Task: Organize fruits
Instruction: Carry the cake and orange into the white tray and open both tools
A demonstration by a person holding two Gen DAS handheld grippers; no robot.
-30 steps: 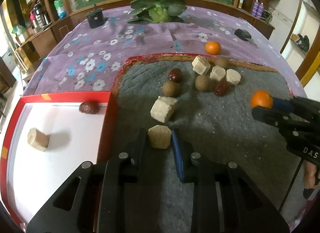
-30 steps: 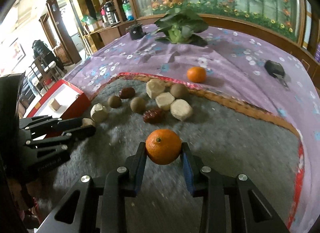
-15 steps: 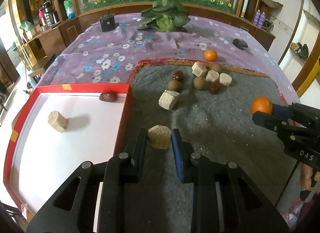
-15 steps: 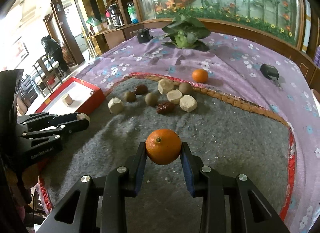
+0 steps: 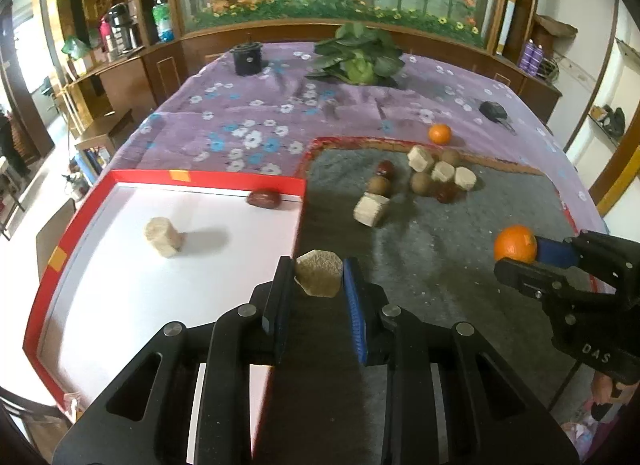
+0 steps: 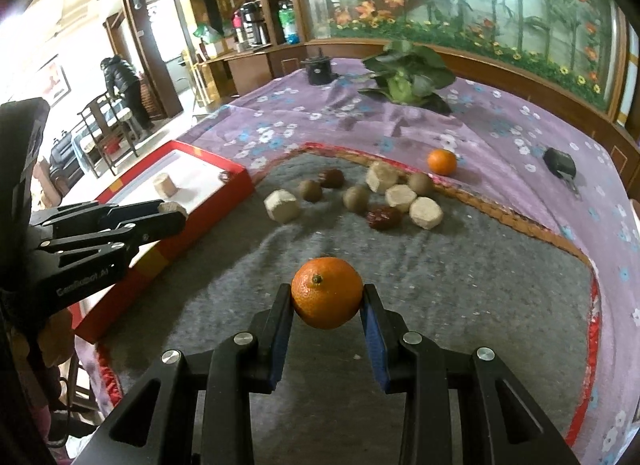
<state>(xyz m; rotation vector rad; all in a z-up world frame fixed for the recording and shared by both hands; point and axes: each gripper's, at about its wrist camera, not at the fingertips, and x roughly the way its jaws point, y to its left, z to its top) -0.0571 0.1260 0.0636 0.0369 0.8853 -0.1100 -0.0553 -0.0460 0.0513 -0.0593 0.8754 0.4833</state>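
My left gripper (image 5: 318,277) is shut on a tan hexagonal block (image 5: 319,273) and holds it above the right edge of the red box (image 5: 208,178). The box holds another tan block (image 5: 163,236) and a dark red date (image 5: 263,198). My right gripper (image 6: 327,299) is shut on an orange (image 6: 327,292) above the grey mat (image 6: 440,265). In the left wrist view the right gripper (image 5: 532,257) and its orange (image 5: 515,244) show at the right. Tan blocks, brown round fruits and dates lie in a cluster (image 5: 424,181) on the mat.
A second orange (image 5: 439,134) lies on the purple flowered cloth (image 5: 248,133) beyond the mat. A leafy cabbage (image 5: 360,59), a black pot (image 5: 248,59) and a small black object (image 5: 494,110) sit farther back. A person stands in the far room (image 6: 124,85).
My left gripper has lifted and moved left with the tan block, from over the mat to the box's right edge. My right gripper has risen with the orange.
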